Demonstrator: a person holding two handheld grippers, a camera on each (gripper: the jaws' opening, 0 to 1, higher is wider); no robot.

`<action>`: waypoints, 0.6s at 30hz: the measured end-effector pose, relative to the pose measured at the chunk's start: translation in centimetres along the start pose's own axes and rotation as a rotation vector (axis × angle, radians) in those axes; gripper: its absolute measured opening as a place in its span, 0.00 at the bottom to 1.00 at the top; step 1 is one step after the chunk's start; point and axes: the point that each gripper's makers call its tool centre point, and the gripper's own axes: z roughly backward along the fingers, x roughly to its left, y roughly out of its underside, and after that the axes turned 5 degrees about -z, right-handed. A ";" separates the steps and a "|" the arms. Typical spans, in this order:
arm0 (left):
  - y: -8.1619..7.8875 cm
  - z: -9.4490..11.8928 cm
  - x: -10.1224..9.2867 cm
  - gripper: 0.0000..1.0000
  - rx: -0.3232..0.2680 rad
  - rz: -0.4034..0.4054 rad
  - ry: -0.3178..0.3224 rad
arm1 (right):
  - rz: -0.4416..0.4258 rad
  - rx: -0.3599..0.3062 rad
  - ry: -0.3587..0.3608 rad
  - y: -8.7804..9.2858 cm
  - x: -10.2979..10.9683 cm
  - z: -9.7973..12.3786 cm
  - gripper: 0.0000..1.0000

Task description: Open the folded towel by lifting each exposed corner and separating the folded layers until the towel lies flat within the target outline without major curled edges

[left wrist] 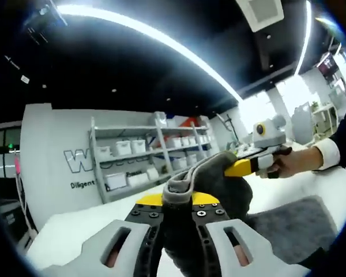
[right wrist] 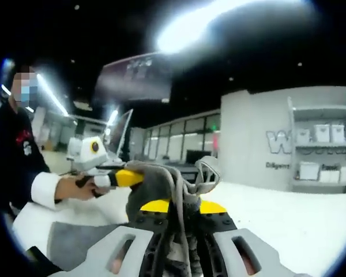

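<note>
A grey towel (left wrist: 216,182) is lifted off the white table (left wrist: 75,228), bunched between both grippers. In the left gripper view my left gripper (left wrist: 176,203) is shut on a fold of it, cloth bulging over the yellow tips. My right gripper (left wrist: 241,167), held by a hand, comes in from the right and is shut on another part; the towel's lower part (left wrist: 300,231) trails on the table. In the right gripper view my right gripper (right wrist: 181,209) pinches the towel (right wrist: 155,183), and the left gripper (right wrist: 124,178) grips it from the left.
A metal shelf with white bins (left wrist: 144,151) stands against a grey lettered wall (left wrist: 52,150) beyond the table; the same shelf (right wrist: 323,151) is at the right of the right gripper view. A person's dark sleeve with a white cuff (right wrist: 43,187) is at the left. Bare table (right wrist: 288,222) spreads right.
</note>
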 end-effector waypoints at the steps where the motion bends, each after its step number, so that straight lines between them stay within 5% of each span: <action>1: 0.1 -0.1 0.1 0.12 0.001 -0.008 -0.003 | -0.002 0.001 0.001 0.1 -0.1 -0.1 0.09; 12: 0.9 -1.6 0.6 0.13 0.002 0.019 -0.013 | -0.022 -0.003 0.027 0.4 -2.0 -0.6 0.10; 18: 2.2 -2.0 1.3 0.13 0.026 0.104 -0.041 | -0.061 0.001 0.022 1.0 -2.9 -1.8 0.10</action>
